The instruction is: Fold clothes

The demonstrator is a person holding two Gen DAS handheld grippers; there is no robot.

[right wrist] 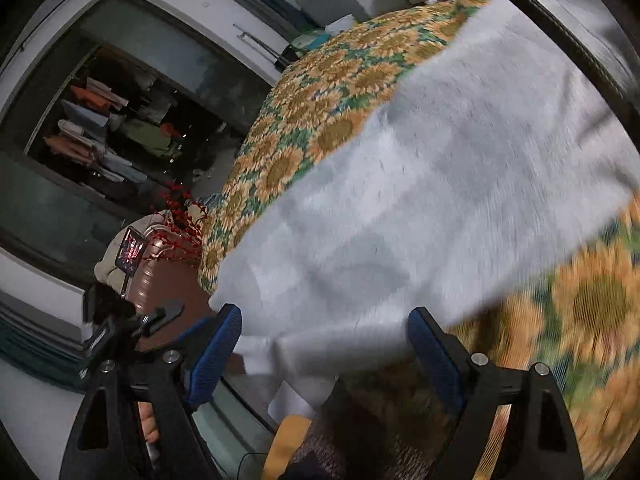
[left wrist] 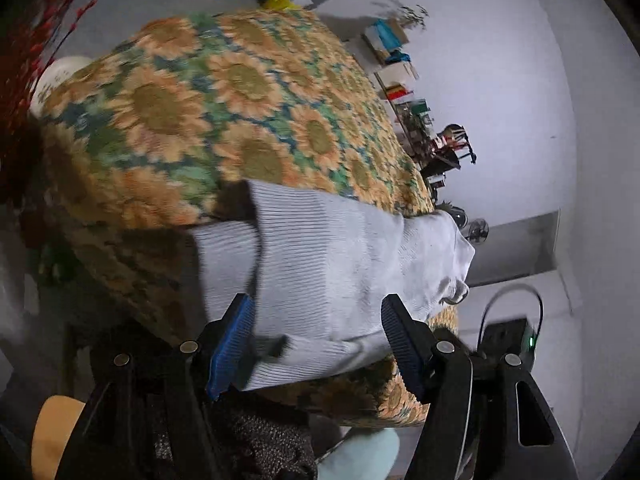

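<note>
Left wrist view, nearest first. The left gripper (left wrist: 316,320), black-framed with blue ribbed pads, stood spread, the pads well apart. The hem of a pale grey ribbed knit sweater (left wrist: 340,264) lay between the pads, which did not press on it. The left pad (left wrist: 234,344) sat just beside the garment's edge, and contact could not be confirmed because of blur. The sweater lay across the near edge of a table covered by a sunflower-patterned cloth in orange, yellow and green (left wrist: 224,96), part of it hanging over that edge. One ribbed cuff or fold lay doubled over the body of the garment at the left. A rumpled end lay at the right. Beyond the table stood a white wall (left wrist: 520,100) and cluttered shelving (left wrist: 400,76). A spray of red berries (left wrist: 24,60) stood at the far left.

Right wrist view, nearest first. The right gripper (right wrist: 324,328), of the same build, stood spread wide. The sweater's (right wrist: 420,184) near edge lay between its pads, which were not closed on the fabric. The garment lay broadly over the sunflower cloth (right wrist: 320,92), which showed bare on either side of it. A brown rounded case (right wrist: 168,276) stood beside the table on the left. Farther off stood a dark open wardrobe holding stacked folded clothes (right wrist: 96,120). The view was blurred, and finer detail could not be determined.
</note>
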